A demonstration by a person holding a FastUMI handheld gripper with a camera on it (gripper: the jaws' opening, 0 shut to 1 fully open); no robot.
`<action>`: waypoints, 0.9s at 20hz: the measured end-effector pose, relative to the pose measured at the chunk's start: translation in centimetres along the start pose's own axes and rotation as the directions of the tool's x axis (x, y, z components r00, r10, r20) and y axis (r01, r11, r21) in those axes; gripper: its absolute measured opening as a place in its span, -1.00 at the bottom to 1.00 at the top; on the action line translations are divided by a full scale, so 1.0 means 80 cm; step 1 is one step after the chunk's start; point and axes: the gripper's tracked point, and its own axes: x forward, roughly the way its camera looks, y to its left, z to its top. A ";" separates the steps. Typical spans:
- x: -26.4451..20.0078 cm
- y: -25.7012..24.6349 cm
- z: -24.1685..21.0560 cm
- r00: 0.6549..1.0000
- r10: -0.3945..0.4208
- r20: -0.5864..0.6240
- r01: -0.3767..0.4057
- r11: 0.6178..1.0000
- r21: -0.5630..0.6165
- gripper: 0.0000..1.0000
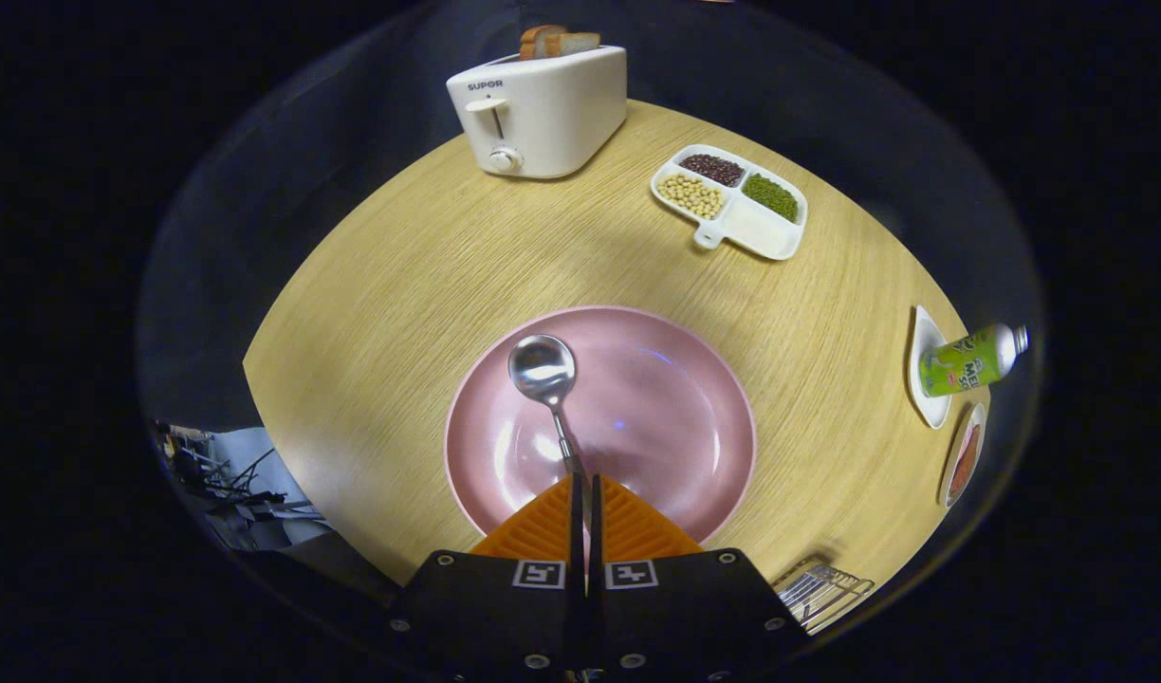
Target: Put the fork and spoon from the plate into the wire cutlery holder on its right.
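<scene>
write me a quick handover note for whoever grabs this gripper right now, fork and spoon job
Gripper: fingers closed together on the handle of the shiny metal spoon, low over the round pink plate.
Spoon: bowl ahead of the fingers, over the plate's middle; whether it is lifted or resting, I cannot tell.
Fork: none on the plate; whether it is already in the holder cannot be told.
Wire cutlery holder: on the wooden table, to the right of the gripper, just past the plate.
Left: carry the spoon right and lower it into the holder, then check on the fork.

A staged dining setup in a booth is suggested by a round wooden table (400,285), toaster (543,114) and divided bean dish (732,201).
</scene>
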 end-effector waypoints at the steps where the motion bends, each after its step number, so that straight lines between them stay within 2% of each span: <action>1: -0.005 -0.008 -0.005 1.000 -0.016 0.003 0.016 1.000 -0.008 -0.98; 4: -0.004 -0.011 -0.010 1.000 -0.006 0.021 0.006 1.000 -0.006 -0.98; 7: 0.011 -0.009 -0.003 0.998 -0.038 0.046 0.042 0.994 -0.101 -0.95; 8: 0.018 0.001 -0.004 0.999 -0.024 0.040 0.029 0.991 -0.131 -0.78; 9: 0.026 0.010 -0.004 0.999 -0.015 0.034 0.020 0.987 -0.162 -0.70; 14: 0.059 0.026 -0.008 1.000 -0.030 -0.005 0.028 0.957 -0.288 -0.47; 17: 0.067 0.023 -0.011 0.999 -0.037 -0.030 0.026 0.956 -0.291 -0.48; 18: 0.069 0.023 -0.011 0.999 -0.031 -0.042 0.019 0.962 -0.273 -0.58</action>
